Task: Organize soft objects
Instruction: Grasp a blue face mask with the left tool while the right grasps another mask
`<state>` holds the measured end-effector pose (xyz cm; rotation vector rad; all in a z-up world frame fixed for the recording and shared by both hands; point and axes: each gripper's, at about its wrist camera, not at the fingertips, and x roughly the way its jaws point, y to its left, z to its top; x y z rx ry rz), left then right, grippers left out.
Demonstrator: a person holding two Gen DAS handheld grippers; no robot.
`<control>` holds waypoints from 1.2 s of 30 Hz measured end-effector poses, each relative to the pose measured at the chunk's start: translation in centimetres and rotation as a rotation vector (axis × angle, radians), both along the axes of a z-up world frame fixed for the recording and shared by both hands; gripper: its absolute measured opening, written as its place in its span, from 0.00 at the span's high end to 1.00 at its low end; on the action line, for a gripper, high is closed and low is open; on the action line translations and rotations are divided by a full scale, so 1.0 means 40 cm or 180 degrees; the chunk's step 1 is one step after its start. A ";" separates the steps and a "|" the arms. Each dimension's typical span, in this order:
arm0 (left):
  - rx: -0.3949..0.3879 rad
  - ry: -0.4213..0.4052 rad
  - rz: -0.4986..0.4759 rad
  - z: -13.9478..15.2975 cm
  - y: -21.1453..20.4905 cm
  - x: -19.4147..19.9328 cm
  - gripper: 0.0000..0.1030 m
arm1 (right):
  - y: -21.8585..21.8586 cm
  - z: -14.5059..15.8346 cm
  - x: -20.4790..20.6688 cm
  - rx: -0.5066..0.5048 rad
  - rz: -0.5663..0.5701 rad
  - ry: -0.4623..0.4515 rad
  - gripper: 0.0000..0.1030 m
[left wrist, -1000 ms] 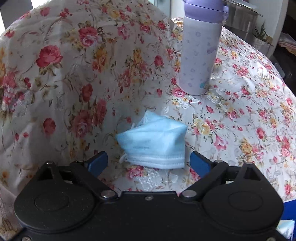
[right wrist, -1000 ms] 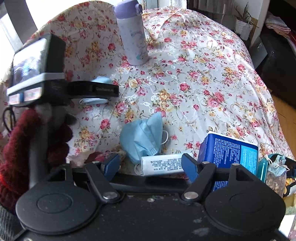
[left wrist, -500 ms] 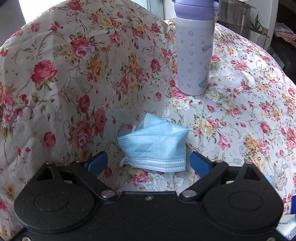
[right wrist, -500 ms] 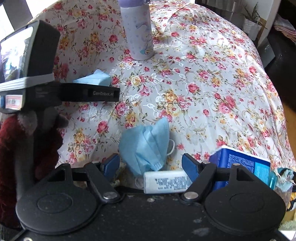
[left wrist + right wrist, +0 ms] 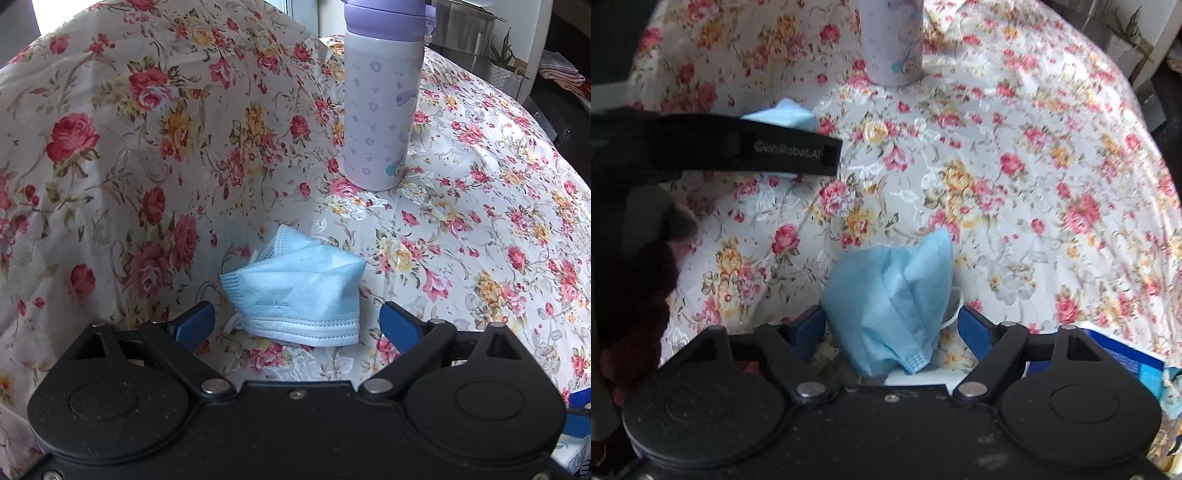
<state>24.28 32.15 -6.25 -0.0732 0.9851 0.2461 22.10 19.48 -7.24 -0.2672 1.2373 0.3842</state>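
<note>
Mask (image 5: 890, 302) between right hand-held gripper (image 5: 892, 326) fingers

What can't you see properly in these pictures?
- Left wrist view: the purple bottle's top is cut off by the picture's edge.
- Right wrist view: the far blue mask is mostly hidden behind the left tool's black bar.
- Right wrist view: the blue box sits half behind the tool body; its print is too small.
</note>
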 end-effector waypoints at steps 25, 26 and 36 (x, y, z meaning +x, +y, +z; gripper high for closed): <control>0.0274 0.0119 -0.0059 -0.041 -0.019 0.040 0.14 | -0.024 0.013 -0.002 0.0178 -0.0033 0.0148 0.55; 0.0266 0.0139 -0.0046 -0.045 -0.016 0.042 0.18 | -0.023 0.013 -0.002 0.0180 -0.0041 0.0150 0.55; -0.0482 0.0083 0.0296 -0.031 0.083 0.034 0.50 | -0.022 0.024 -0.006 0.0212 -0.0108 0.0091 0.56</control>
